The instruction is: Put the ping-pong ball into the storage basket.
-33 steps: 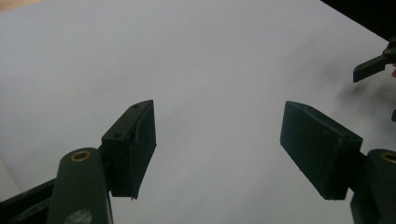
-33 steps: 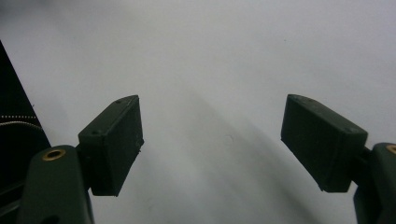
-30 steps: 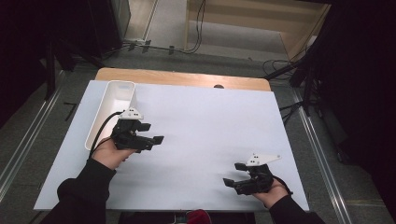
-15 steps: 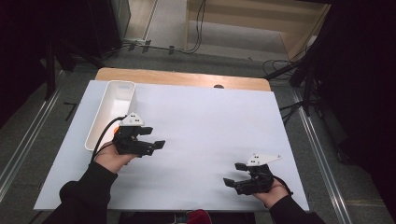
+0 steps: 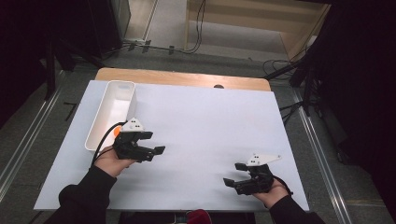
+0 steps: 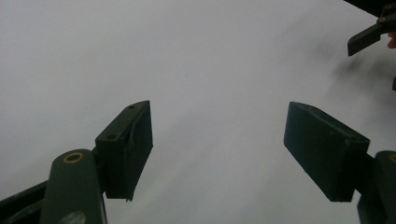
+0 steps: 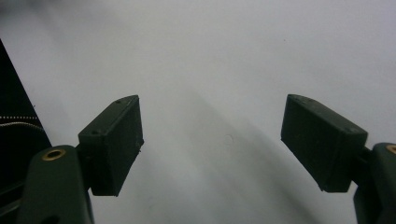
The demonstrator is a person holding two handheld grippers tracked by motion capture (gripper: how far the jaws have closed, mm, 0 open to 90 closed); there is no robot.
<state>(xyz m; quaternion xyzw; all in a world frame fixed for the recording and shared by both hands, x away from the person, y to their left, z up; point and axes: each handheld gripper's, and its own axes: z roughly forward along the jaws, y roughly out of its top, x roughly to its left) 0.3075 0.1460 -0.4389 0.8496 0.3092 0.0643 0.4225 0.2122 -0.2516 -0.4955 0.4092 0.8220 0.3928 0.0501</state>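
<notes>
My left gripper hovers over the white table sheet, just right of the near end of a white bin. Its jaws stand wide apart with nothing between them, as the left gripper view confirms. My right gripper is low over the sheet near the front right corner, also open and empty. A small orange thing peeks out at the bin's right wall behind the left gripper; I cannot tell whether it lies inside the bin.
A wooden table edge runs behind the sheet. The right gripper's jaw tip shows far off in the left gripper view. A dark strip past the sheet's edge borders the right gripper view. Cables and grey floor surround the table.
My left gripper has drifted a little toward the near edge of the table, away from the bin. The right gripper has stayed put.
</notes>
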